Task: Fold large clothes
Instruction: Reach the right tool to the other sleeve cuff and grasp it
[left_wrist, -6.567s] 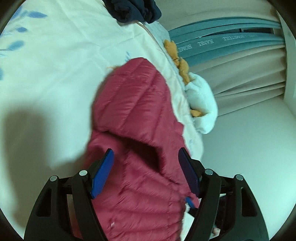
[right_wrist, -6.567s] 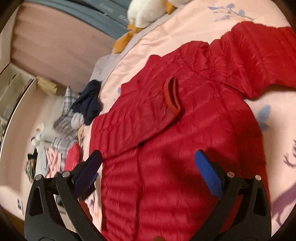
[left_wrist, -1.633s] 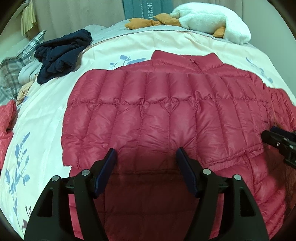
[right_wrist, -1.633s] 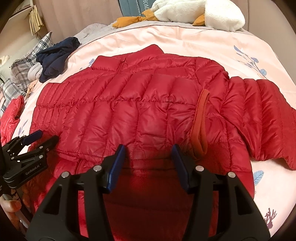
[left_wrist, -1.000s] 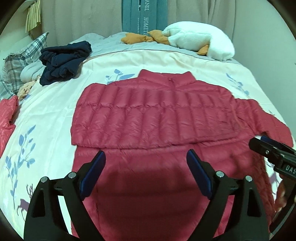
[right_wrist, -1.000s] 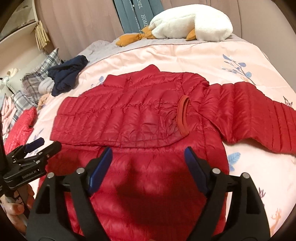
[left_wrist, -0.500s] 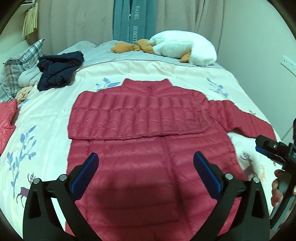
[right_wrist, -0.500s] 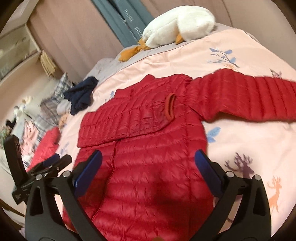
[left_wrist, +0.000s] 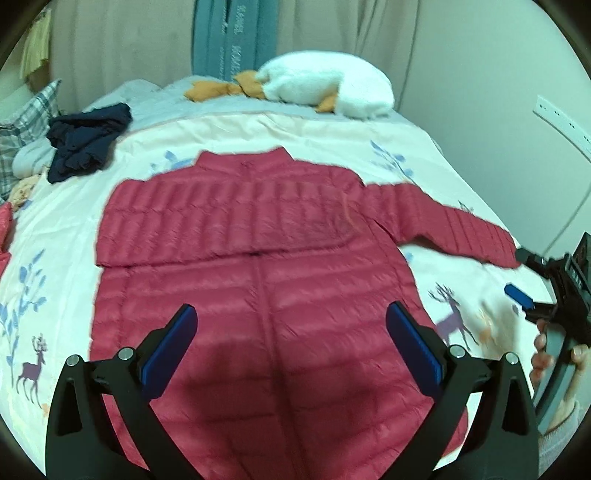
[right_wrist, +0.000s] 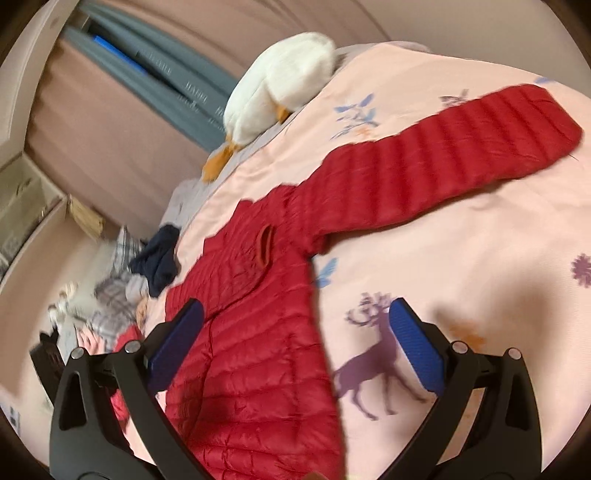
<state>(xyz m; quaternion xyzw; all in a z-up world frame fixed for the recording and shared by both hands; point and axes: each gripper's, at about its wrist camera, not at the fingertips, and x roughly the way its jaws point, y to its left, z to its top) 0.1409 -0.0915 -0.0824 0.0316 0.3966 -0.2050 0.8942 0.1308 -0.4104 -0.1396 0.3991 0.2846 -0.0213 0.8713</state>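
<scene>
Left wrist view: left gripper (left_wrist: 291, 343) hanging above the lower half of the jacket (left_wrist: 258, 295), blue pads spread wide, gripping nothing. Jacket lying flat on the duvet (left_wrist: 436, 177), one sleeve folded across the chest, the other sleeve (left_wrist: 450, 229) stretching out to the right. Right gripper (left_wrist: 524, 280) showing at the right edge, jaws gaping, just beside that sleeve's cuff, hand (left_wrist: 554, 354) wrapping its handle. Dark clothes (left_wrist: 85, 140) bunching up far left, plush toy (left_wrist: 325, 85) sitting at the head of the bed. Right wrist view: right gripper (right_wrist: 295, 339) hovering with pads wide apart, empty, over the jacket's (right_wrist: 251, 350) edge and a deer print (right_wrist: 373, 362). Sleeve (right_wrist: 443, 158) reaching away, well ahead of the pads.
</scene>
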